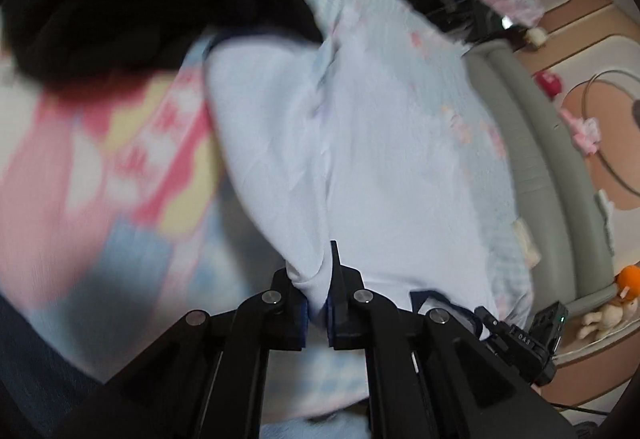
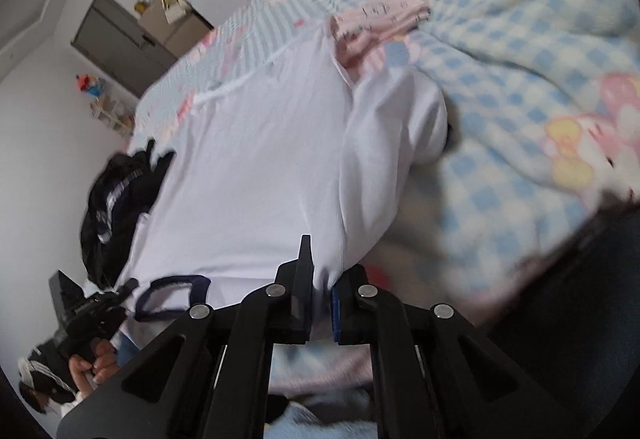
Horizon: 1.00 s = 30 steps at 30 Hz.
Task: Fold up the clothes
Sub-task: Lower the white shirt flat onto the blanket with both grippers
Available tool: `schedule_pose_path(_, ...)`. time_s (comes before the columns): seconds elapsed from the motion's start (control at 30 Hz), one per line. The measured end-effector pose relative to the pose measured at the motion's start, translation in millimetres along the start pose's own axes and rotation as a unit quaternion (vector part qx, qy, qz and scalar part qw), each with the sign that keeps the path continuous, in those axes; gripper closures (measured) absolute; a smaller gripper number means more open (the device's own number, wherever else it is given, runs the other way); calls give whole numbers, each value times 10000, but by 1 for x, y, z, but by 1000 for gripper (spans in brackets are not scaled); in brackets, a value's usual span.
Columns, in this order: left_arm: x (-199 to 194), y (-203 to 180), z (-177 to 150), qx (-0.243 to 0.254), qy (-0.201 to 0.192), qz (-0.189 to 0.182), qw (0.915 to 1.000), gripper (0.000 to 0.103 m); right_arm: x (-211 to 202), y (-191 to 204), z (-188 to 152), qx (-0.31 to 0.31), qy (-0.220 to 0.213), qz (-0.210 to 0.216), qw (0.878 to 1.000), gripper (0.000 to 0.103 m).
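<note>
A white T-shirt [image 1: 380,167] with a dark blue neck trim [image 2: 172,297] hangs stretched over the bed. My left gripper [image 1: 316,291] is shut on a bunch of its cloth near the collar end. My right gripper [image 2: 322,287] is shut on the shirt [image 2: 260,175] at the other shoulder. The left gripper also shows in the right wrist view [image 2: 88,315], held in a hand at the lower left. The right gripper shows in the left wrist view [image 1: 520,343] at the lower right.
The bed has a blue checked cover with pink cartoon prints [image 2: 520,51]. A black garment [image 1: 152,3] lies in a heap beside the shirt; it also shows in the right wrist view [image 2: 116,207]. A folded pink garment [image 2: 376,23] lies farther on the bed. The padded grey bed edge [image 1: 532,167] and floor toys [image 1: 624,279] are at the right.
</note>
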<state>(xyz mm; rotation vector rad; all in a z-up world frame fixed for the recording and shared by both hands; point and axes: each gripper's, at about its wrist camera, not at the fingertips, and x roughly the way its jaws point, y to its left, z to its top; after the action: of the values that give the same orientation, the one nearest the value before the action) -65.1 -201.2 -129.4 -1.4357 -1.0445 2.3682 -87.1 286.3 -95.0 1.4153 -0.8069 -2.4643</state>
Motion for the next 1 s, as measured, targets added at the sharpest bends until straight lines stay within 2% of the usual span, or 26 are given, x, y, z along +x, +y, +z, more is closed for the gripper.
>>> schedule_pose_path(0.13,3,12,-5,-239,366,55,9990,94,7,-17,-13,322,268,-19,9991,96)
schedule_pose_path(0.2,-8,8,-6,-115,355,235,9990,93,11,-26,-19,483,401,-29,9980,93)
schedule_pose_path(0.33,-32,-13,-2,353,139,559,9977,93,-21,-21,-6,381,-60,-552,9977,92)
schedule_pose_path(0.4,-35,-32,5,722,95,488,9961,93,-35,-15,3,304,-238,-601,9974,82)
schedule_pose_path(0.47,-33,-53,13,1129,84,352,9930,92,-45,-2,10,6,-389,-589,9975,76)
schedule_pose_path(0.57,-24,-81,24,1623,92,312,9862,72,-49,36,14,-842,-651,-784,9912,73)
schedule_pose_path(0.6,-15,-89,27,1737,133,421,9838,72,-43,46,14,-1045,-638,-813,9891,71)
schedule_pose_path(0.63,-5,-97,29,1849,206,579,9808,72,-35,54,15,-1192,-521,-756,9886,68)
schedule_pose_path(0.7,16,-116,27,2055,468,1082,9715,74,-13,69,14,-1437,-162,-601,9877,46)
schedule_pose_path(0.73,23,-125,26,2159,532,1232,9672,74,-2,78,12,-1583,9,-593,9856,44)
schedule_pose_path(0.83,23,-149,24,2474,342,1117,9618,72,31,106,6,-2017,524,-569,9764,46)
schedule_pose_path(0.87,22,-150,24,2515,264,1177,9603,69,37,115,4,-2201,555,-560,9723,45)
schedule_pose_path(0.93,22,-141,26,2397,153,1580,9578,66,46,123,0,-2334,597,-561,9689,42)
schedule_pose_path(1.0,16,-118,29,1980,113,2066,9581,67,56,123,-5,-2327,713,-606,9680,42)
